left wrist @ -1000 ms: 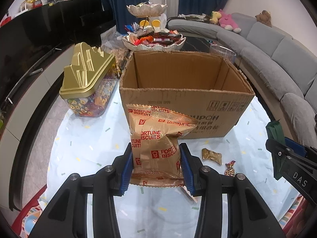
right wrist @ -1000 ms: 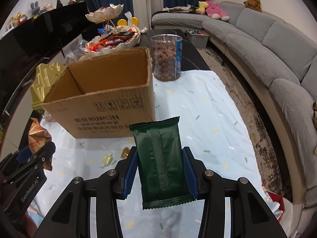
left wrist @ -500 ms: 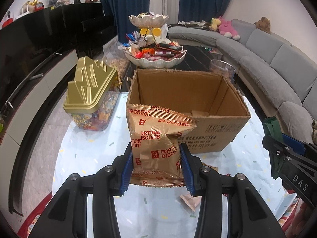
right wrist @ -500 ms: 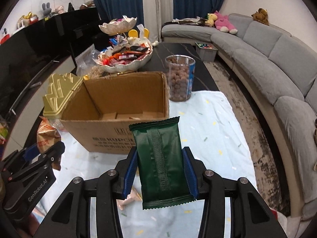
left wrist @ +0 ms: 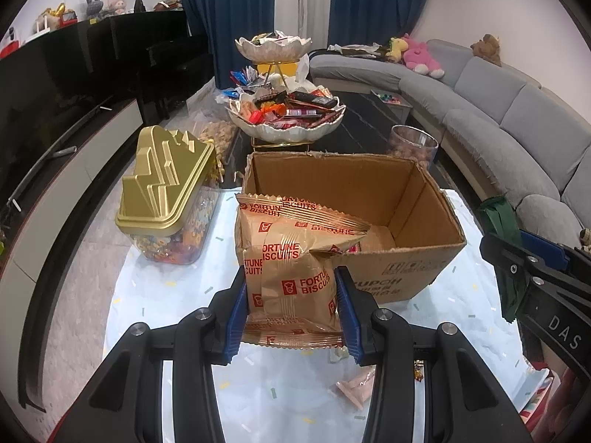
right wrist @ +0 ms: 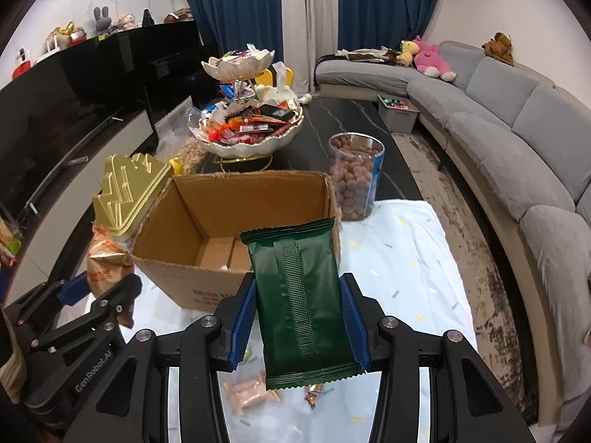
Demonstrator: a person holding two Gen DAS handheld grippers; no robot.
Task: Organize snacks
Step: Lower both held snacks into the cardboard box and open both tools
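My left gripper (left wrist: 291, 310) is shut on a gold Fortune Biscuits bag (left wrist: 291, 254) and holds it upright, raised in front of the near left corner of the open cardboard box (left wrist: 369, 177). My right gripper (right wrist: 299, 325) is shut on a dark green snack packet (right wrist: 299, 295), held upright above the table near the box (right wrist: 236, 203). The box floor shows as mostly bare. The right gripper and its green packet (left wrist: 498, 221) also show at the right edge of the left wrist view.
A gold-lidded candy jar (left wrist: 166, 188) stands left of the box. A clear jar of brown balls (right wrist: 354, 177) stands behind its right corner. A two-tier white snack bowl (left wrist: 284, 118) is behind. Small wrapped candies (right wrist: 251, 395) lie on the pale tablecloth. A grey sofa (right wrist: 517, 155) is to the right.
Both grippers have risen with their packets, so the views now look down into the box. The grips have not changed.
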